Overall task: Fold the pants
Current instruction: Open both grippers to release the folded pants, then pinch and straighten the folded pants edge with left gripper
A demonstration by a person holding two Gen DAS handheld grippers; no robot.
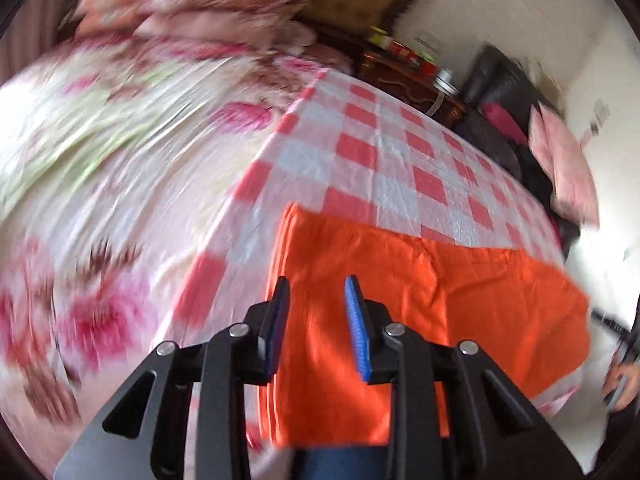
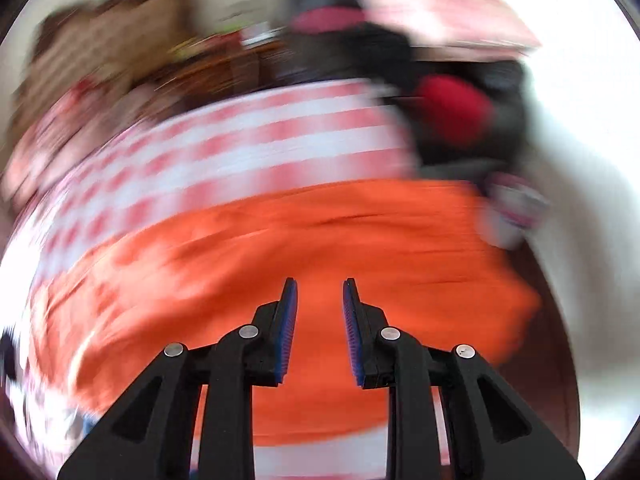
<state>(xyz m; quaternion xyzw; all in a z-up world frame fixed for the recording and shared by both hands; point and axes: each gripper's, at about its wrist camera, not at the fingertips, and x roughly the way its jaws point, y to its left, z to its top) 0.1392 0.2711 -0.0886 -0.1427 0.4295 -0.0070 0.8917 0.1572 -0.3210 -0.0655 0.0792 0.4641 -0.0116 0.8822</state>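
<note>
Above the orange pants [image 1: 400, 300], both claws (left [image 1: 317, 286], right [image 2: 319, 286]) hang parted.

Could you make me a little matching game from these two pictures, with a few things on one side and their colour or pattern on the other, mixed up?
Things:
1. folded cloth pants
2. cloth under the pants
3. ribbed pads on the gripper fingers
4. rumpled bedspread

Looks:
A. blue
B. pink floral
C. plain orange
D. red and white checks

Pairs: 1-C, 2-D, 3-A, 4-B
</note>
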